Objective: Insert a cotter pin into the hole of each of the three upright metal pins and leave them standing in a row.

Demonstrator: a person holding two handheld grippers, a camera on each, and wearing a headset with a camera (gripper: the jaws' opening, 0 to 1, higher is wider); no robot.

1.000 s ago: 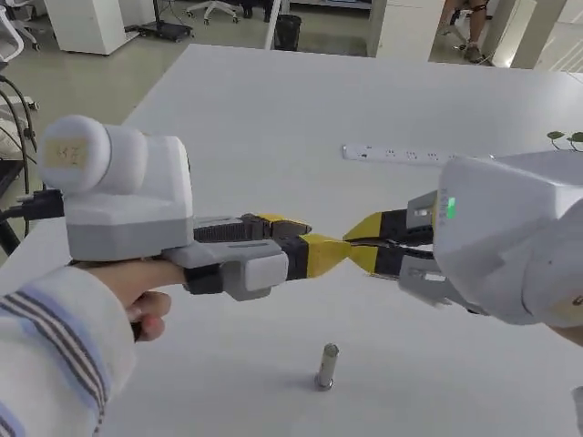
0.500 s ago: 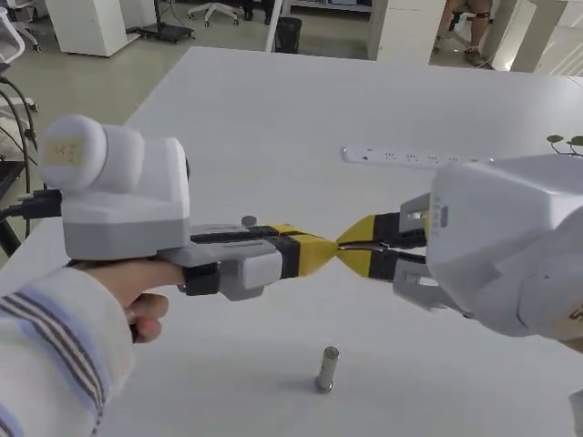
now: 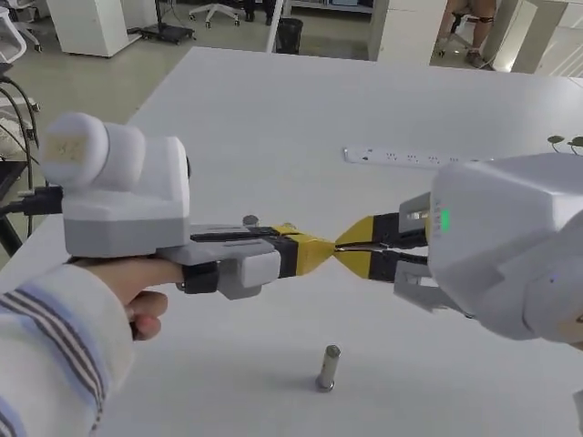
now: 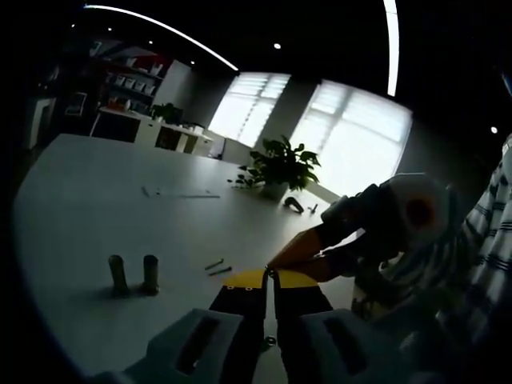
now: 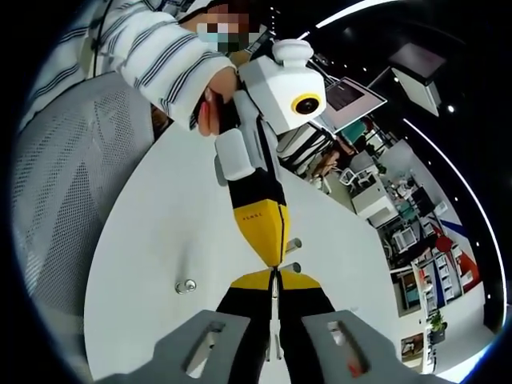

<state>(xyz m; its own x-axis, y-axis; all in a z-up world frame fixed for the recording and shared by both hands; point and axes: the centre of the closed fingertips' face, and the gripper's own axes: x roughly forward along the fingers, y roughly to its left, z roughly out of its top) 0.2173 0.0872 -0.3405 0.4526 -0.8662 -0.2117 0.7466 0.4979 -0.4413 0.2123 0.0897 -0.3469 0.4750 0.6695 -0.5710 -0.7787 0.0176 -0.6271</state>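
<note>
Over table (image 3: pixel 273 109), left tool (image 3: pixel 325 248) now meets right tool (image 3: pixel 343 248).

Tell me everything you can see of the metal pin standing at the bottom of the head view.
The metal pin is a short, silvery cylinder, shiny like steel, with a flat round top. It stands upright by itself on the white table, and only the tabletop touches it. The left gripper and right gripper meet tip to tip above and beyond it, clear of it. Its hole, and any cotter pin in it, is too small to make out.
</note>
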